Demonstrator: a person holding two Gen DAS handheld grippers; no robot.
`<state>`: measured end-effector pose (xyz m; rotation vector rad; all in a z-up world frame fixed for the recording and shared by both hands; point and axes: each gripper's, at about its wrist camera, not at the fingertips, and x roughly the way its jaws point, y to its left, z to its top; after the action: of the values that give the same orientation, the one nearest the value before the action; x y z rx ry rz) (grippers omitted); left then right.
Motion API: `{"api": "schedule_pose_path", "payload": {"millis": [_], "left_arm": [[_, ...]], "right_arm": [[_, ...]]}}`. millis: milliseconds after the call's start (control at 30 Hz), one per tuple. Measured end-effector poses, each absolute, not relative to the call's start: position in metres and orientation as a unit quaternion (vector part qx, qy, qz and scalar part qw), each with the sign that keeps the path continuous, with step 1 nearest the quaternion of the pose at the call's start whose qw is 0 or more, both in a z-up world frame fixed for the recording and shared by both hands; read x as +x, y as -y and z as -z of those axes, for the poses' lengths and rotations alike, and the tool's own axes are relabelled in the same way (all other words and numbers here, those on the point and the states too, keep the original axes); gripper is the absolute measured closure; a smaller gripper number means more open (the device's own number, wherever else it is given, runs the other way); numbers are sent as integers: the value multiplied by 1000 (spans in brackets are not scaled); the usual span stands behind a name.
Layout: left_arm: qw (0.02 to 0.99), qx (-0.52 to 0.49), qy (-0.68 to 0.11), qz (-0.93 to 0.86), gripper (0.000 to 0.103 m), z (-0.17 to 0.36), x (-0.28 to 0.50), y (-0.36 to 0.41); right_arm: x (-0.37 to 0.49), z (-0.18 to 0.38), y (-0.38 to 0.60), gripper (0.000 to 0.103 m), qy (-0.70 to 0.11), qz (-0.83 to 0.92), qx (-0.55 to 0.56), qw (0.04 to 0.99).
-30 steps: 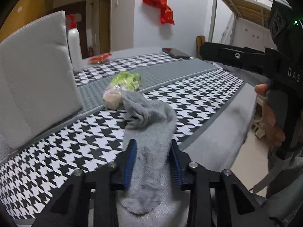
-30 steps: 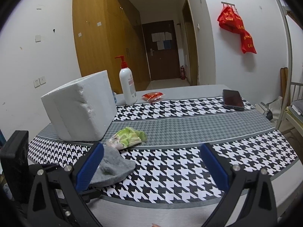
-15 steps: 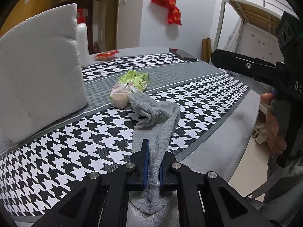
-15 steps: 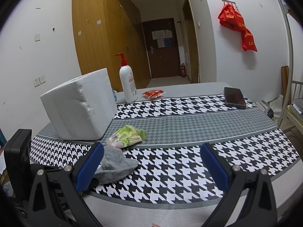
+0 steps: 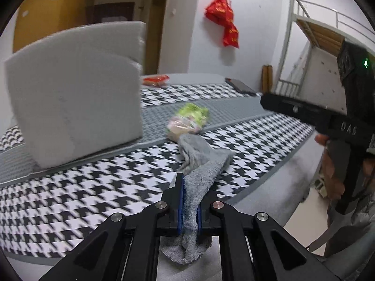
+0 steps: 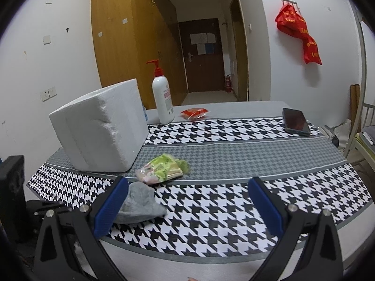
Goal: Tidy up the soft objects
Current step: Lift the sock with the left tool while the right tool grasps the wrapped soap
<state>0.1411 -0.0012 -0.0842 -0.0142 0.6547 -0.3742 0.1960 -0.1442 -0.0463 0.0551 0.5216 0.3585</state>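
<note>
Between left gripper point(image 5: 188, 201) fingers point(image 5: 180, 199), sock point(image 5: 199, 175) now pinched.

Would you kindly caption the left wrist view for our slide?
Left gripper shut on a grey sock at the houndstooth table's edge, beside a white foam box.

Dorm room: bunk bed point(image 5: 328, 35), wardrobe point(image 6: 131, 35).

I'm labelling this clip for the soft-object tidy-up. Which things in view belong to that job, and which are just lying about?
Belongs to the job:
grey sock, clamped in the left gripper
green snack bag
white foam box

Lying about:
pump bottle
red packet
phone
</note>
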Motion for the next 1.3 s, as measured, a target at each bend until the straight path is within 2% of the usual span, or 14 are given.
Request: {"api": "schedule_pose_path", "payload": {"millis": [600,1200,1300], "left_arm": [[951,-59,-295,70,94,78,135,-68],[954,-60,-287,64,94,78,121,-112],[953,-58,-289,75,94,80,123,-111]], "right_arm": [[222,55,88,0,-307,-198,-3,931],[251,74,49,1,-367,-121,7,922],[256,78,47,4,-378,-103,9,920]]}}
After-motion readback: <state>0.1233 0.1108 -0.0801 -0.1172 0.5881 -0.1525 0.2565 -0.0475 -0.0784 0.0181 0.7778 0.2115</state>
